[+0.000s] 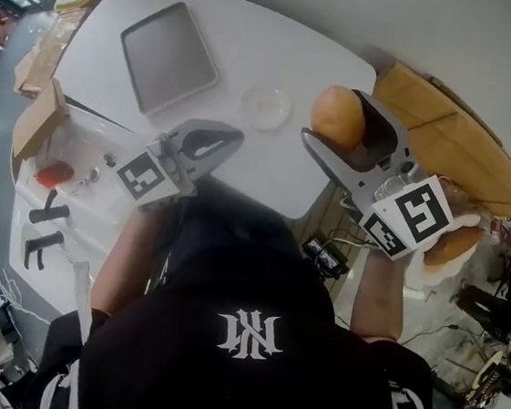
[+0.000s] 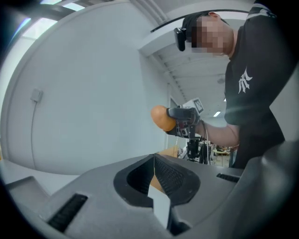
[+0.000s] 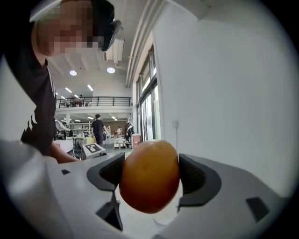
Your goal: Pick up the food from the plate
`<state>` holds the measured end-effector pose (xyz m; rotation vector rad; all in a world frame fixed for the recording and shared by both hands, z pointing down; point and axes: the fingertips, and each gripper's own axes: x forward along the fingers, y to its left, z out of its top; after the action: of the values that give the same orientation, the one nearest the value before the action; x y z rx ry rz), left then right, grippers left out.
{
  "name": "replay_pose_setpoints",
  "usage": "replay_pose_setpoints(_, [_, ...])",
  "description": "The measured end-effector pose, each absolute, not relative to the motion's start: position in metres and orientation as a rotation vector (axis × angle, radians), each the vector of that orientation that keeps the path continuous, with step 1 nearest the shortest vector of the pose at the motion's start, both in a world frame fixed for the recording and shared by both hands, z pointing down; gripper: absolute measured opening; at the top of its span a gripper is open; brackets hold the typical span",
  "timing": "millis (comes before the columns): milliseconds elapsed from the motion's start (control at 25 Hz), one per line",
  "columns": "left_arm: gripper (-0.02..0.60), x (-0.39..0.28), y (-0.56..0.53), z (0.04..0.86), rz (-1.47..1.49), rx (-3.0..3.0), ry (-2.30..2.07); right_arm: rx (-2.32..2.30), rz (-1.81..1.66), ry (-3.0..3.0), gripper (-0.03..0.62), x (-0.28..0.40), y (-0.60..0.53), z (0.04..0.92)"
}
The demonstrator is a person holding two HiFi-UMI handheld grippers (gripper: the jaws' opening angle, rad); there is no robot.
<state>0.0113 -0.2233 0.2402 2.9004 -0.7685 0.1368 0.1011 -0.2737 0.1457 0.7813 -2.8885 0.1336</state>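
A round orange-brown piece of food (image 1: 336,113) is lifted off the white table, with my right gripper (image 1: 337,120) shut on it. In the right gripper view the food (image 3: 149,175) fills the gap between the two dark pads (image 3: 191,177). A small round plate (image 1: 267,107) lies on the table (image 1: 256,39), left of and below the food, with nothing on it. My left gripper (image 1: 227,140) hovers near the table's front edge; its jaws are shut (image 2: 153,173) with nothing between them. From the left gripper view the held food (image 2: 162,118) shows in mid-air.
A grey flat tray (image 1: 169,56) lies at the back left of the table. Cardboard boxes (image 1: 36,114) and a side bench holding a red object (image 1: 55,173) and black tools (image 1: 48,214) stand at the left. A wooden board (image 1: 455,139) is at the right.
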Motion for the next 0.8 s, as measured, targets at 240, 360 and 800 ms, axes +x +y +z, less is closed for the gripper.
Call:
replay_pose_setpoints(240, [0.006, 0.005, -0.171, 0.185, 0.036, 3.013, -0.658, 0.917, 0.3, -3.024, 0.357, 0.121, -0.199, 0.106])
replay_pose_setpoints(360, [0.006, -0.004, -0.137, 0.166, 0.042, 3.037, -0.579, 0.957, 0.388, -3.058, 0.357, 0.116, -0.156, 0.103])
replay_pose_setpoints(800, [0.006, -0.056, -0.052, 0.15, 0.025, 3.07, -0.476, 0.959, 0.534, -3.14, 0.357, 0.067, -0.056, 0.106])
